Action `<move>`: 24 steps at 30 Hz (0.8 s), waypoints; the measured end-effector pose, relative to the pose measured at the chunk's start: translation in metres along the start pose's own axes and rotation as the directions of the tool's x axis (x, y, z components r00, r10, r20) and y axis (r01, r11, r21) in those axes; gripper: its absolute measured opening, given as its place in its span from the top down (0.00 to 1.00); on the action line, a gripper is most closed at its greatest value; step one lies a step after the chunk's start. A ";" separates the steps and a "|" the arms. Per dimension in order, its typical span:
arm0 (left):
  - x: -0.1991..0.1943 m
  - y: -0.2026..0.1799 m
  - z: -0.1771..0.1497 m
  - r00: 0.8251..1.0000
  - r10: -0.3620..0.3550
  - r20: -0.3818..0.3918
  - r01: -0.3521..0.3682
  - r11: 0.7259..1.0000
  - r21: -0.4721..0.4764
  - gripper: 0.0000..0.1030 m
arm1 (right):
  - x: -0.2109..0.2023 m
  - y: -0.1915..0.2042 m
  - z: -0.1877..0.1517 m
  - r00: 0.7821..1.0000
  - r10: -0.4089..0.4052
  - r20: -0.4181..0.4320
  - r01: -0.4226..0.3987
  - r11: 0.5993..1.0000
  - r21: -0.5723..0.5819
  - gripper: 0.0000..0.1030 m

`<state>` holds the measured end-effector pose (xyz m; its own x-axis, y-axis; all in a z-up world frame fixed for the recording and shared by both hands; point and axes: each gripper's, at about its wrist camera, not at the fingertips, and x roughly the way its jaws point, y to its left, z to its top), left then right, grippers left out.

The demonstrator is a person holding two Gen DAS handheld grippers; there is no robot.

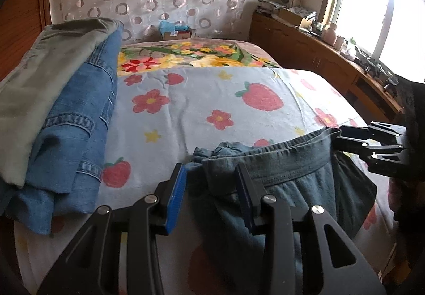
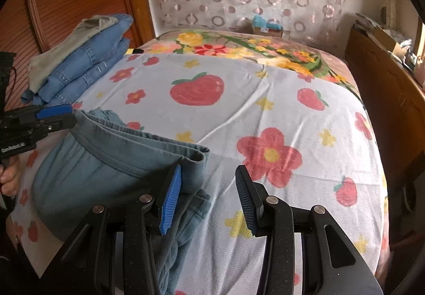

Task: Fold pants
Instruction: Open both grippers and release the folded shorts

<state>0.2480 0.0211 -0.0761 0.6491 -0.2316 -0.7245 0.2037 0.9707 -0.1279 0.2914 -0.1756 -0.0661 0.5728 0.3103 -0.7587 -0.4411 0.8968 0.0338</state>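
Note:
Grey-blue pants lie folded at the near edge of the bed, the elastic waistband running between my two grippers. My left gripper is at the waistband's left end. Its jaws stand apart, with bunched fabric in the gap and the blue pad face uncovered. My right gripper is at the other end. Its left pad rests against the waistband fold, its right pad is bare over the blanket, and its jaws are open. Leg hems show under the waistband near the right gripper.
The strawberry and flower blanket covers the bed. A stack of folded blue jeans with a grey-green garment lies at the left side. A wooden cabinet lines the right wall. A hand holds the left gripper's handle.

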 end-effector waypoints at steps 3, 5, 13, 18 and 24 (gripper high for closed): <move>-0.001 0.000 0.001 1.000 -0.001 0.003 0.001 1.000 -0.003 0.65 | -0.004 -0.001 0.000 1.000 0.009 0.008 -0.009 1.000 0.008 0.59; -0.001 0.000 0.000 1.000 -0.001 0.006 0.001 1.000 -0.004 0.65 | -0.010 -0.001 -0.003 1.000 0.018 0.021 -0.019 1.000 0.015 0.59; -0.020 -0.001 -0.007 0.999 0.002 0.036 -0.002 1.000 -0.005 0.65 | -0.036 0.006 -0.022 0.998 0.066 0.017 -0.066 0.998 0.023 0.59; -0.039 -0.005 -0.017 0.998 -0.036 0.045 0.036 0.999 0.000 0.65 | -0.049 0.014 -0.042 0.996 0.090 -0.003 -0.089 0.996 0.027 0.59; -0.045 -0.016 -0.036 0.998 -0.059 0.012 0.059 0.998 0.031 0.65 | -0.057 0.023 -0.058 0.992 0.127 -0.022 -0.127 0.991 0.039 0.59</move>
<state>0.1898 0.0186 -0.0658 0.6445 -0.2897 -0.7076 0.2643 0.9528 -0.1494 0.2083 -0.1911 -0.0598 0.4968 0.4152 -0.7621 -0.4829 0.8619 0.1548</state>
